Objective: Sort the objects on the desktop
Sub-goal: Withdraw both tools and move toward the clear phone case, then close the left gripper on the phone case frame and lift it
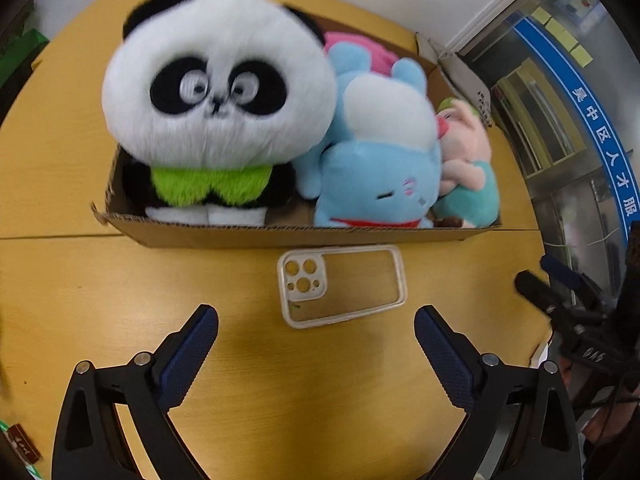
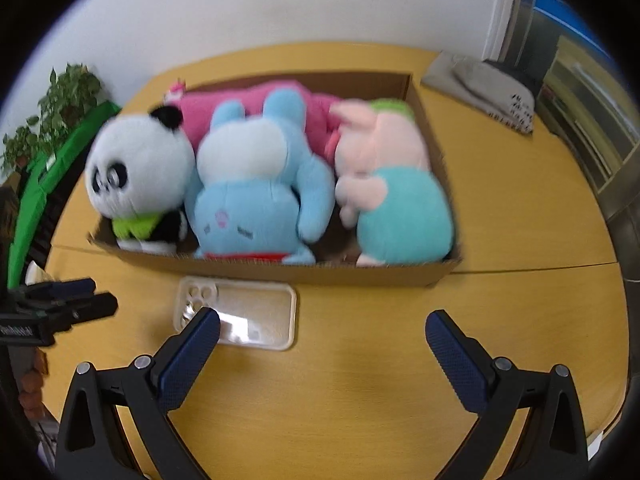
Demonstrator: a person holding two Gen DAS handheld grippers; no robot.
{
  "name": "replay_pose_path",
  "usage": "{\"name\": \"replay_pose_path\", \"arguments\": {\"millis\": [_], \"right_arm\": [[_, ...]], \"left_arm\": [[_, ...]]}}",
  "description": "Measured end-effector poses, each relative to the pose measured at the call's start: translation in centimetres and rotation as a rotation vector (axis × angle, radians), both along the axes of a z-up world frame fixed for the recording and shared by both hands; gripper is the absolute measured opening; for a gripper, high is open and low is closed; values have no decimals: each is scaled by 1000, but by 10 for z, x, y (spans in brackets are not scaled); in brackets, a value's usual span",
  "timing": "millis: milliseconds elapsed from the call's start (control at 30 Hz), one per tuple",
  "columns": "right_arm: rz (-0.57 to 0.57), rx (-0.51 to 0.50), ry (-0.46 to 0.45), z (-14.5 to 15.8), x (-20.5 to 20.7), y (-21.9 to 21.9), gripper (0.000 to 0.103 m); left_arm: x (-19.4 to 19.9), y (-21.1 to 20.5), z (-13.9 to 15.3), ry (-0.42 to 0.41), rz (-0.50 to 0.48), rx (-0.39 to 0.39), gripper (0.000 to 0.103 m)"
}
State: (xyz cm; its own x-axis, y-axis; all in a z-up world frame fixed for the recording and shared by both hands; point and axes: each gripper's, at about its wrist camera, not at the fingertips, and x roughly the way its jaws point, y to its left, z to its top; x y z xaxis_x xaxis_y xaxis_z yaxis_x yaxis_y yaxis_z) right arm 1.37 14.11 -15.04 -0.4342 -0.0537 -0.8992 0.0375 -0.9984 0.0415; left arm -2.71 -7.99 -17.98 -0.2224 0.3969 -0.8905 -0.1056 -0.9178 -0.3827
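Open left tool (image 1: 316, 322), phone case (image 1: 342, 285), toy box (image 1: 280, 236)

left hand-held gripper (image 1: 316, 322) agape, right hand-held gripper (image 2: 323, 326) too — empty

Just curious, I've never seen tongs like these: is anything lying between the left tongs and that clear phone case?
No. In the left wrist view only bare yellow tabletop separates the open left tongs from the phone case.
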Motion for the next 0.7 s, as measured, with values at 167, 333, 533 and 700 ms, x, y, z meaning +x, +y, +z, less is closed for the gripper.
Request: {"name": "replay_pose_path", "arguments": {"millis": [167,333,533,700], "right_arm": [[-24,3,-27,-60,-4,-3,102],[8,-24,2,-91,-9,-9,91],[57,-3,-19,-118,-19,-23,57],[94,-6,6,-113,-18,-31,17]], "left_arm": [[-8,7,-41,-30,-1,23,81],[-12,18,-73,-33,11,17,65],[-12,33,-87,-7,15,-36,39],[-12,30,-89,-15,39,-63,9]]}}
